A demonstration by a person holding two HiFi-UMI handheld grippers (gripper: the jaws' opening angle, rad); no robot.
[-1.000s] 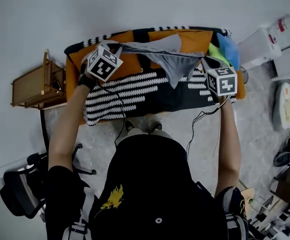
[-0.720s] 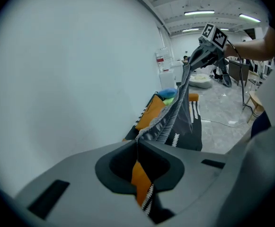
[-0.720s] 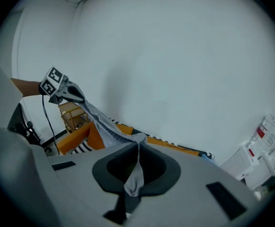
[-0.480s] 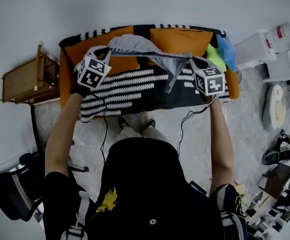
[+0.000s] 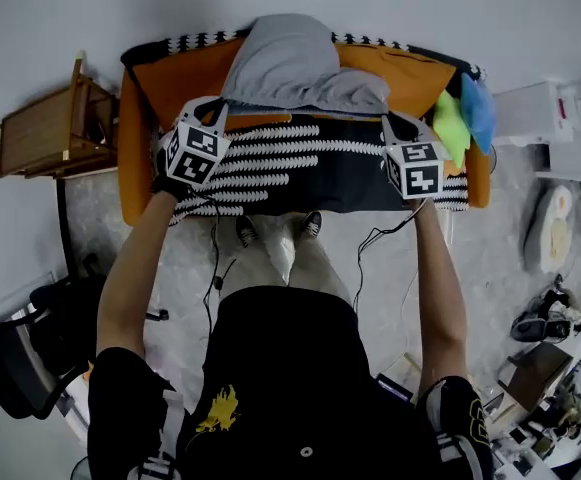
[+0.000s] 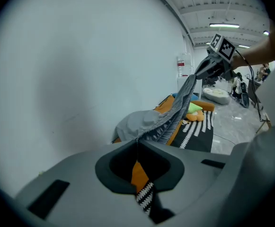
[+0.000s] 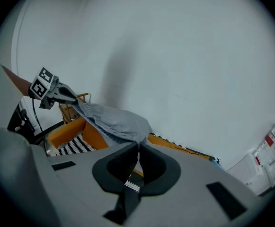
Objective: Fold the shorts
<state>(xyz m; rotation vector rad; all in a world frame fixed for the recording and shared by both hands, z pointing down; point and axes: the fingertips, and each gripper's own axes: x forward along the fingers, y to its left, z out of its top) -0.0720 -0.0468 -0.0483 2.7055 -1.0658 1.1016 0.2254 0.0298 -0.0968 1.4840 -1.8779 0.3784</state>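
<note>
Head camera: high above my shoulders, facing steeply down on the orange couch with black-and-white patterned cover. Left gripper camera: close behind my jaws, facing right along the far pale wall. Right gripper camera: same, facing left. All three share the grey cloth shorts.

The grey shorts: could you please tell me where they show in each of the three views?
Head view: shorts at top centre, over the back of the orange sofa.
Left gripper view: shorts at centre, stretching to the upper right.
Right gripper view: shorts left of centre, stretching to the upper left.
Shared landmark: the orange sofa, beneath the shorts in every view.
</note>
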